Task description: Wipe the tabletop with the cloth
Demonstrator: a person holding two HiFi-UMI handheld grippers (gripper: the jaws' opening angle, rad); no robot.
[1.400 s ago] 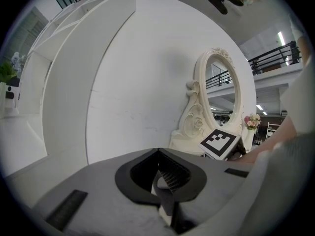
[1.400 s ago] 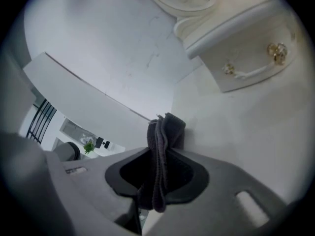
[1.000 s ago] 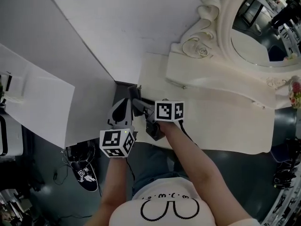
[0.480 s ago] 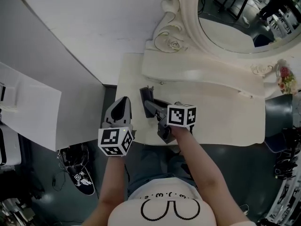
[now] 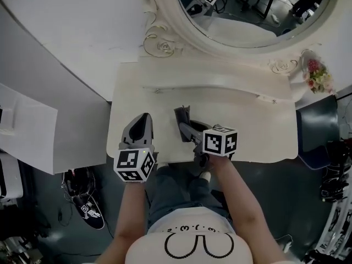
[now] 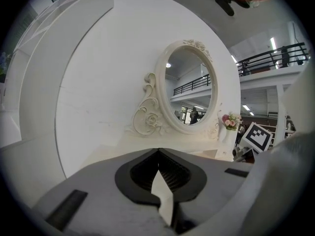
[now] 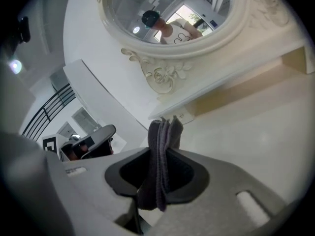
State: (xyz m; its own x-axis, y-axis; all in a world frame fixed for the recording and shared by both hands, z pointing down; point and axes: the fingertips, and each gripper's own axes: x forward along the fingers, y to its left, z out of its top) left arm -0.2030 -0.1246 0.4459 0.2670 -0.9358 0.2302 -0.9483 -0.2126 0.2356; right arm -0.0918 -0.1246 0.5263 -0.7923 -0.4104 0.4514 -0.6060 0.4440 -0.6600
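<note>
The dark grey folded cloth (image 5: 182, 115) (image 7: 165, 132) sticks out from my right gripper (image 5: 187, 127) (image 7: 160, 156), which is shut on it. It hangs just above the cream tabletop (image 5: 258, 131), left of the middle and near the front edge. My left gripper (image 5: 144, 117) (image 6: 158, 152) hovers over the table's front left corner, beside the right one; its jaws are shut with nothing between them. In the right gripper view, the cloth points toward the raised back shelf (image 7: 216, 90).
An oval mirror (image 5: 253, 10) in an ornate frame stands behind a raised shelf (image 5: 220, 84) at the table's back. A small vase of pink flowers (image 5: 314, 73) stands at the back right. A white panel (image 5: 33, 131) and a shoe (image 5: 88, 202) are down to the left.
Both grippers have moved rightward from the table's left edge to over its surface. The right one still holds the cloth. The head view has swung to show more of the mirror.
</note>
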